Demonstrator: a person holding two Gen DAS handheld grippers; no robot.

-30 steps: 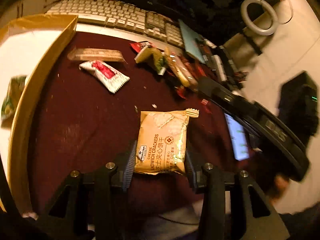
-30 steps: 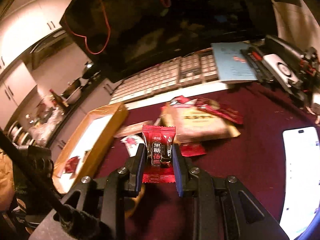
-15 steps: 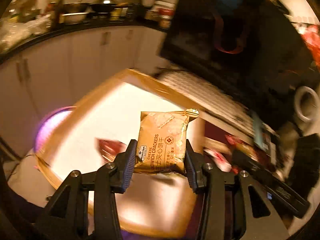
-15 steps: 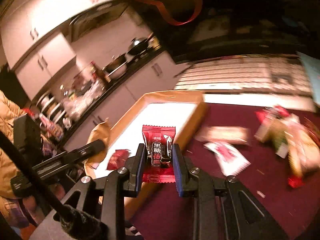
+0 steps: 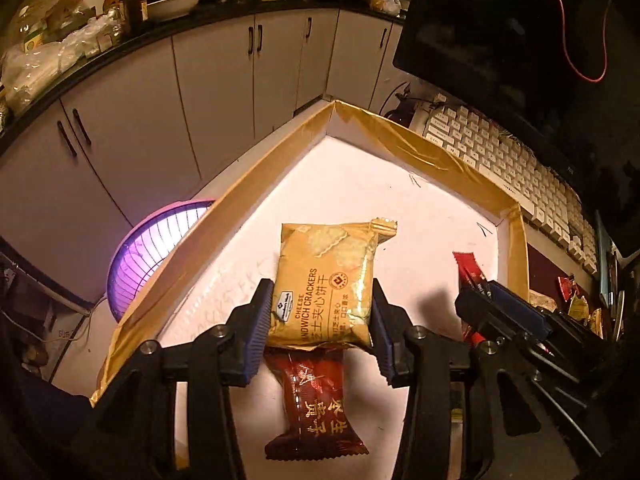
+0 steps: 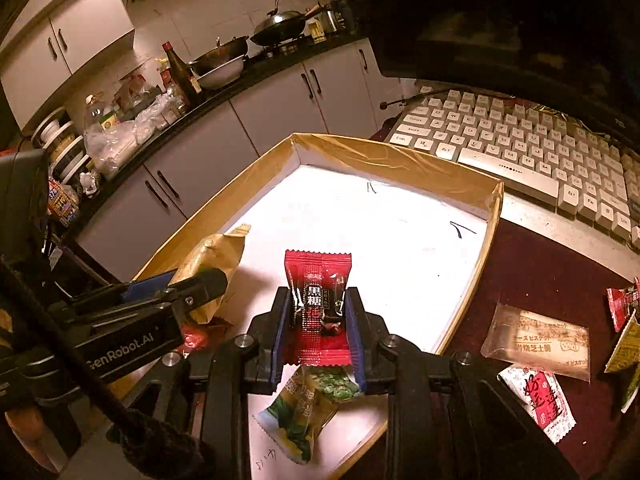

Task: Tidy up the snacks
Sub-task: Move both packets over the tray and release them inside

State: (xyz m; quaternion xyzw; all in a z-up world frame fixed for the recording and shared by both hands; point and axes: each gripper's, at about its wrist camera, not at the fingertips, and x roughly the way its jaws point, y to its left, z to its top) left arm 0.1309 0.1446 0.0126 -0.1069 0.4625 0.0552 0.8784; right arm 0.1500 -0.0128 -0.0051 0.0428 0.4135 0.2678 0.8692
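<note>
A shallow cardboard box point(image 5: 400, 140) with a white floor lies under both grippers. My left gripper point(image 5: 322, 324) holds a yellow cheese cracker packet point(image 5: 328, 276) upright above the box floor. Its jaws are opening, but the pads still touch the packet's sides. My right gripper point(image 6: 318, 320) holds a red candy packet point(image 6: 318, 280) over the same box point(image 6: 400, 156). Its jaws are opening too, with the packet still gripped. In the right wrist view the left gripper point(image 6: 188, 280) and the yellow packet point(image 6: 216, 252) show at the left. A dark red packet point(image 5: 316, 400) and a green packet point(image 6: 312, 408) lie in the box.
Loose snacks lie on the dark red cloth right of the box, among them a clear biscuit packet point(image 6: 536, 340) and a white-and-red packet point(image 6: 540, 400). A white keyboard point(image 6: 520, 148) and a dark monitor stand behind the box. Left of it, a purple basket point(image 5: 160, 248) sits below the table edge.
Both grippers have swung left from the cloth with the loose snacks to above the box, each carrying its packet. Each packet sits between the pads as before.
</note>
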